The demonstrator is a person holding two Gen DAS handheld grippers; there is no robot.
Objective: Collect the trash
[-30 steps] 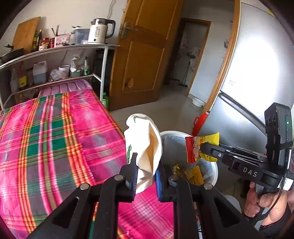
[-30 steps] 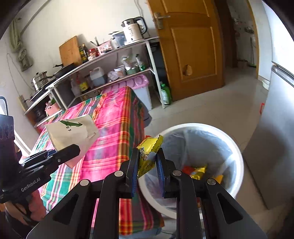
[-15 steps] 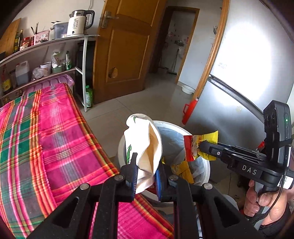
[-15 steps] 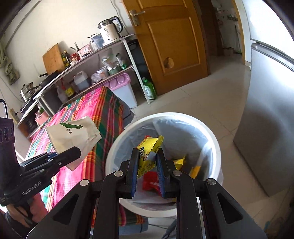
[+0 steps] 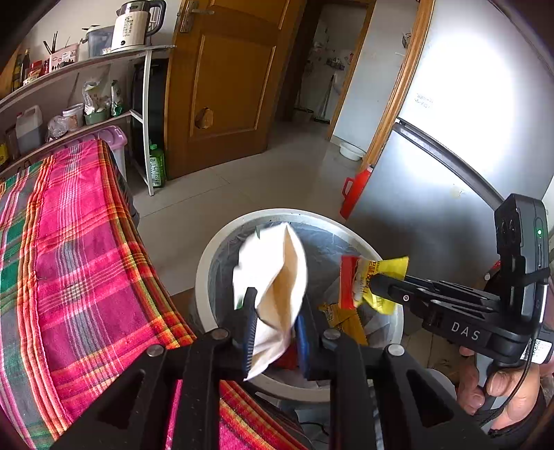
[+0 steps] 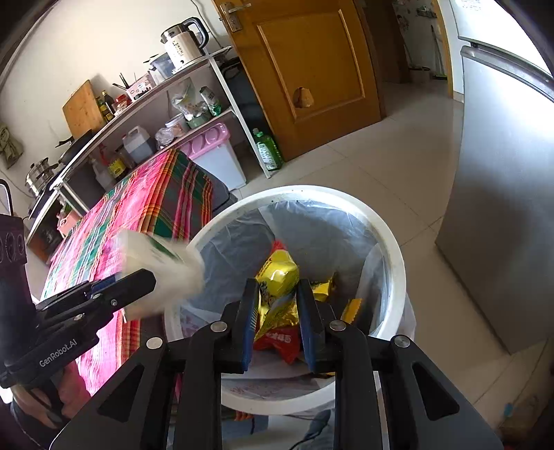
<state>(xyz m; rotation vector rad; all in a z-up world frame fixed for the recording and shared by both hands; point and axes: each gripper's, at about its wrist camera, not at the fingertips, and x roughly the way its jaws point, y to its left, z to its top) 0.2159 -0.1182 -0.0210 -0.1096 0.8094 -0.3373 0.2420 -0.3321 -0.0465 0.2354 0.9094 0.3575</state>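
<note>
Left gripper (image 5: 275,320) pinching a white paper bag (image 5: 273,277), jaws pressed against its lower sides, bag's open mouth upward over the near part of the white trash bin (image 5: 204,277). Seen from the right wrist, the same bag (image 6: 159,273) motion-blurred at the bin's left rim, clamped in the left tool.

Right gripper (image 6: 273,322) spread a little wider than the yellow snack wrapper (image 6: 277,294) between its fingers; cannot tell whether the pads are touching it. In the left wrist view, wrapper (image 5: 370,284) at the tip of the right gripper (image 5: 375,285), held level above the bin's right side. Right hand (image 5: 491,391) wrapped around the grip low at the right edge, fingers curled.

Inside the bin (image 6: 391,249): a pale liner, yellow and red packets at the bottom.

Beside the bin, plaid cloth (image 5: 69,259) on the table. Farther off, shelf with kettle (image 5: 133,24), wooden door (image 5: 225,79), grey fridge (image 5: 432,194).
</note>
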